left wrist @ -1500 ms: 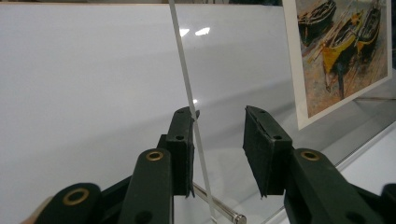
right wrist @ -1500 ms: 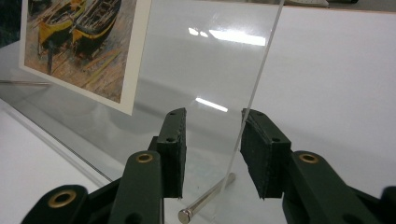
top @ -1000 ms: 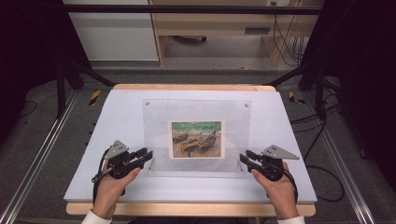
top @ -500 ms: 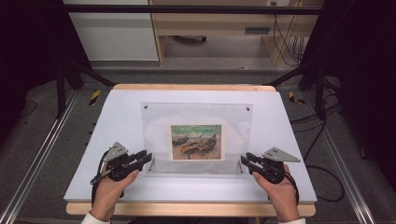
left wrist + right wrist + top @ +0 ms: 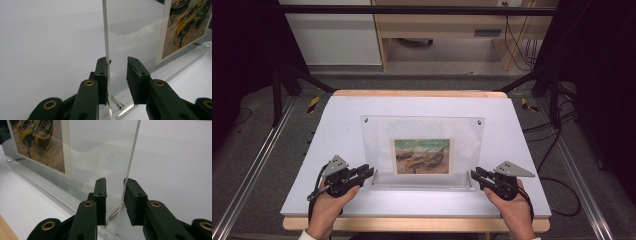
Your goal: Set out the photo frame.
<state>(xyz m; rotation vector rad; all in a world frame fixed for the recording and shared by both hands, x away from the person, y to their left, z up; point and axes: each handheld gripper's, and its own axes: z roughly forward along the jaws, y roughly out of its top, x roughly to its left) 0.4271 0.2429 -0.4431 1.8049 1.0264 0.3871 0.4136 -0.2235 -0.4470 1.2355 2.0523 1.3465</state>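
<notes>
A clear acrylic picture frame (image 5: 422, 131) stands on its long lower edge on the white table (image 5: 337, 130), holding a print of boats (image 5: 422, 156). My left gripper (image 5: 368, 173) is at its lower left corner, my right gripper (image 5: 475, 175) at its lower right corner. In the left gripper view the open gripper (image 5: 117, 62) straddles the panel edge (image 5: 105, 30); the left jaw touches it and the right jaw stands apart. In the right gripper view the gripper (image 5: 114, 182) is open around the panel edge (image 5: 132, 150), which rests against the right jaw. A metal standoff (image 5: 117, 103) shows low between the left jaws.
The table has a wooden front edge (image 5: 412, 223) near the person's hands. Metal rails (image 5: 257, 165) run along both sides of it. Black stand legs (image 5: 277, 90), cables (image 5: 557, 130) and wooden furniture (image 5: 442, 30) lie beyond the far edge.
The frame's top edge has come nearer in the high view, so the panel stands steeper than a second ago. Both grippers have stayed at its lower corners.
</notes>
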